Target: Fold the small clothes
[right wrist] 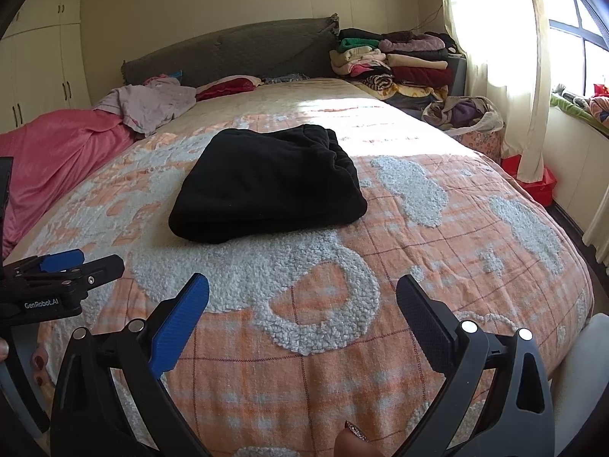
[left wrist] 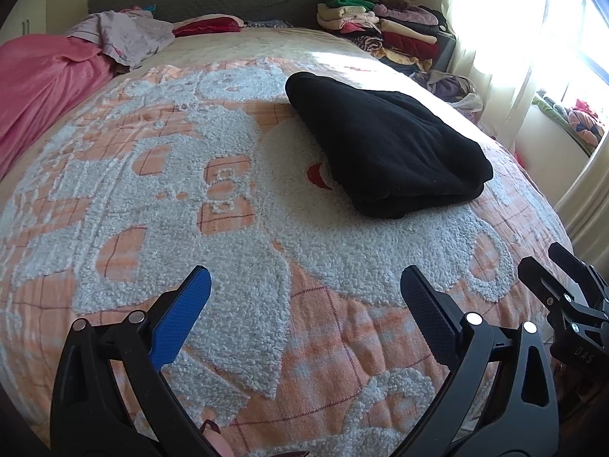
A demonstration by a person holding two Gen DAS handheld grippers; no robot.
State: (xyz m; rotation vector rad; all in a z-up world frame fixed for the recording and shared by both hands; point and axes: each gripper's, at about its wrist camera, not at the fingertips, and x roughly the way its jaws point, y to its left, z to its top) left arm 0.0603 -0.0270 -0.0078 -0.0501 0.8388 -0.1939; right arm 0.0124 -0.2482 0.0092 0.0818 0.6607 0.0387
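Note:
A black fleece garment (left wrist: 384, 144) (right wrist: 266, 186) lies folded into a thick bundle on the orange and white bedspread (left wrist: 190, 198) (right wrist: 418, 251). My left gripper (left wrist: 304, 285) hovers open over the near part of the bed, well short of the bundle, with nothing between its fingers. My right gripper (right wrist: 302, 293) is also open and empty, near the bed's front edge, with the bundle ahead and slightly left. In the left wrist view the right gripper (left wrist: 552, 266) shows at the right edge. In the right wrist view the left gripper (right wrist: 91, 262) shows at the left edge.
A pink blanket (left wrist: 42, 76) (right wrist: 57, 144) and a crumpled lilac cloth (left wrist: 125, 34) (right wrist: 152, 104) lie at the far left. A pile of folded clothes (left wrist: 380, 26) (right wrist: 396, 61) stands by the headboard at the right. A bag of clothes (right wrist: 464, 114) and a curtain (right wrist: 495, 38) flank the bed's right side.

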